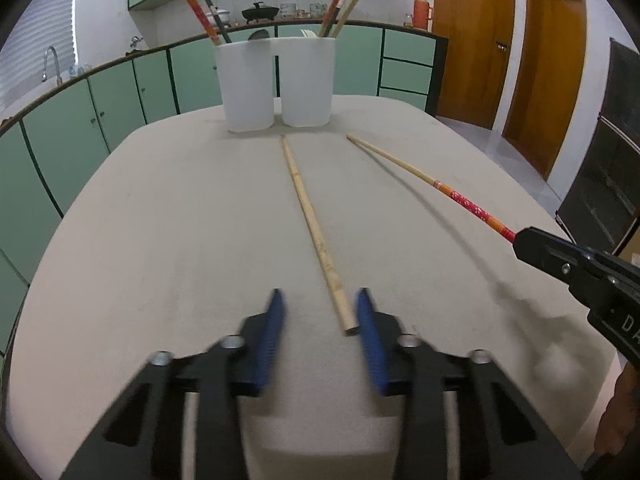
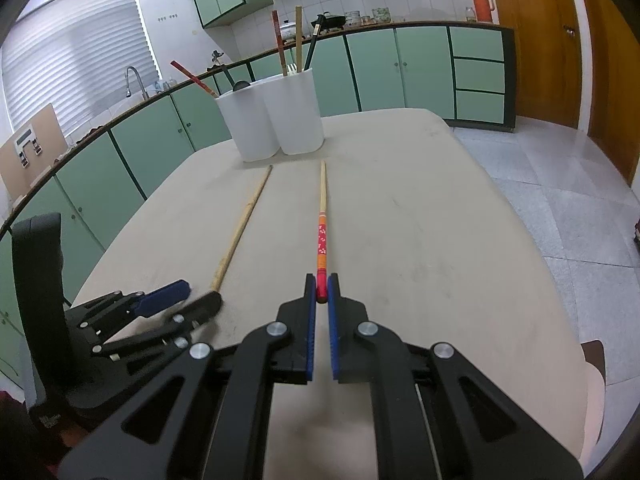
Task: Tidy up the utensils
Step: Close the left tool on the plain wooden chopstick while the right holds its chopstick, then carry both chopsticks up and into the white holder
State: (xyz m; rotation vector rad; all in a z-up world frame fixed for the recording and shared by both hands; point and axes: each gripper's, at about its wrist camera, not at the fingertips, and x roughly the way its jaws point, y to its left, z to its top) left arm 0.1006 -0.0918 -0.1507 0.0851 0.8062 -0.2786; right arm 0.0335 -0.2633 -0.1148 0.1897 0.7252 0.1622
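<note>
A plain bamboo chopstick lies on the beige table, pointing at the holders. Its near end sits between the blue pads of my left gripper, close to the right pad; the pads stand apart and do not press it. My right gripper is shut on the red end of a red-and-orange patterned chopstick, whose tip slants toward the holders. Two white holders stand side by side at the far edge with several chopsticks and utensils upright inside.
Green kitchen cabinets and a counter with a sink run behind and left of the table. Wooden doors and tiled floor lie to the right, with a dark cabinet close by. A hand shows at the lower right.
</note>
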